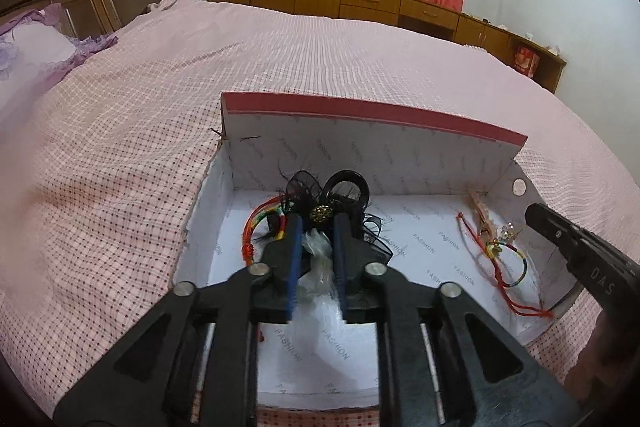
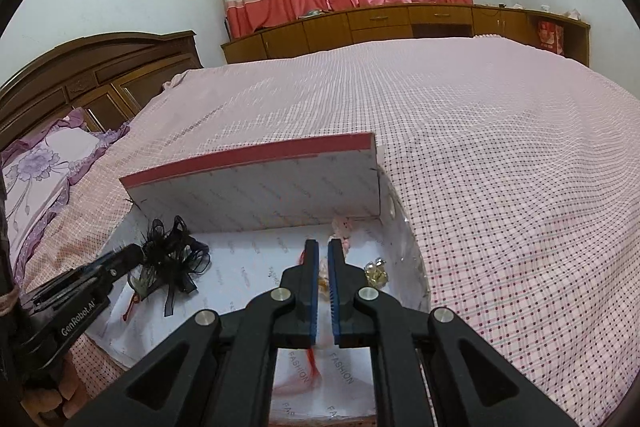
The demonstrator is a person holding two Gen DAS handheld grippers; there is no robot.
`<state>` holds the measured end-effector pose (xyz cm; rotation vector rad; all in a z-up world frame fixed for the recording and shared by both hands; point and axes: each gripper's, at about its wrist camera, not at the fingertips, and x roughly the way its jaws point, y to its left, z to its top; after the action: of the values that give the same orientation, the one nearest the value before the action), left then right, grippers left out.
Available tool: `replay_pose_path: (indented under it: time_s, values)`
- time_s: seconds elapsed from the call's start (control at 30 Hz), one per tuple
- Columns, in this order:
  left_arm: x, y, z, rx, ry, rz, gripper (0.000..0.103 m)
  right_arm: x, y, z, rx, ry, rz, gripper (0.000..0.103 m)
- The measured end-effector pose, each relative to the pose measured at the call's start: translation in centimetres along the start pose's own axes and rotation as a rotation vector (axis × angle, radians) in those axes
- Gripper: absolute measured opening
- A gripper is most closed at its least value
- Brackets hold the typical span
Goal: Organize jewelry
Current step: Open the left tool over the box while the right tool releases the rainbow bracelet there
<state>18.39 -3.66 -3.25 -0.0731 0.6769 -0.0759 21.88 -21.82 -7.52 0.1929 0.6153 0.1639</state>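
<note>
Jewelry (image 1: pixel 494 249) lies inside an open white box (image 1: pixel 420 227) printed with "FASHION", which sits on a bed (image 1: pixel 120 147) under a pink checked cover. The box's pink-edged lid (image 1: pixel 360 147) stands up beyond both claws.

The left claw (image 1: pixel 318 219) reaches down into the box with its blue pads a little apart, released. A crumpled piece of clear plastic (image 1: pixel 318 251) shows in the gap between them. A black mesh hair bow (image 1: pixel 304 187) with a gold button (image 1: pixel 320 215) sits right at the fingertips and spreads just beyond them. A rainbow cord bracelet (image 1: pixel 260 215) curves just left of this claw.

The right claw (image 2: pixel 322 243) is clenched, only a thin slit showing between its pads. Red thread (image 2: pixel 314 367) shows beneath it on the box floor; whether the pads pinch any of it I cannot tell. Just beyond its tips lies a pale pink ornament (image 2: pixel 342 227), and just to its right, near the box wall, a small gold, sparkly piece (image 2: pixel 376 273). The hair bow and the left claw are well to its left.
</note>
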Motion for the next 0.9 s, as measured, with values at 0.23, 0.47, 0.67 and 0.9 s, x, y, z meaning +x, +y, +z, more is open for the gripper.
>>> replay_pose_path:
  time_s: [0.23, 0.47, 0.67, 0.9]
  values:
    - [-1.3, 0.0, 0.3, 0.01, -0.014, -0.009, 0.028, -1.3, -0.3, 0.4, 0.018, -0.008, 0.02, 0.017]
    - [-3.5, -0.1, 0.4, 0.023, -0.001, -0.02, 0.03, -4.0, 0.0, 0.6, 0.022, -0.02, 0.041, 0.017]
    - [-6.0, -0.2, -0.2, 0.033, 0.04, -0.05, 0.03, -7.1, 0.7, 0.2, 0.018, -0.012, 0.039, 0.018]
    - [-8.3, -1.3, -1.6, 0.074, 0.112, -0.062, 0.03, -10.3, 1.8, -1.2, 0.011, 0.015, 0.052, 0.018]
